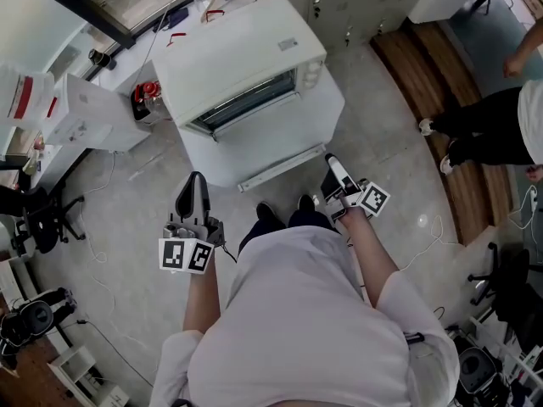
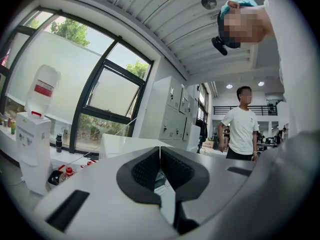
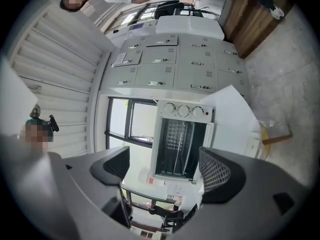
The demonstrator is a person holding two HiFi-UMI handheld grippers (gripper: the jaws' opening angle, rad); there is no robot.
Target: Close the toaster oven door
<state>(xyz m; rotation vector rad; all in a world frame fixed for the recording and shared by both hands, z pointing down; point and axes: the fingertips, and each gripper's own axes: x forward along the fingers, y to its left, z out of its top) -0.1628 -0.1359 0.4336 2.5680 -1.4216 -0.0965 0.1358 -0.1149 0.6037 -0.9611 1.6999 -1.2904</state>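
The white toaster oven (image 1: 242, 53) stands on a white stand in front of me. Its door (image 1: 276, 134) is folded down and open, with the bar handle (image 1: 282, 167) along the front edge and the dark cavity (image 1: 246, 104) showing. My right gripper (image 1: 333, 176) hangs open just right of the handle's right end, with nothing between its fingers. In the right gripper view, which is rolled sideways, the cavity (image 3: 179, 148) and the three knobs (image 3: 183, 110) show between the spread jaws of my right gripper (image 3: 165, 166). My left gripper (image 1: 193, 192) is shut and empty, below and left of the door. Its pads (image 2: 150, 166) meet.
A water dispenser (image 1: 85, 117) stands left of the oven, with red items (image 1: 148, 91) beside it. A person (image 1: 501, 117) stands at the right on the wooden floor. Grey lockers (image 3: 170, 69) line the far wall. An office chair (image 1: 38, 219) and cables sit on the floor at left.
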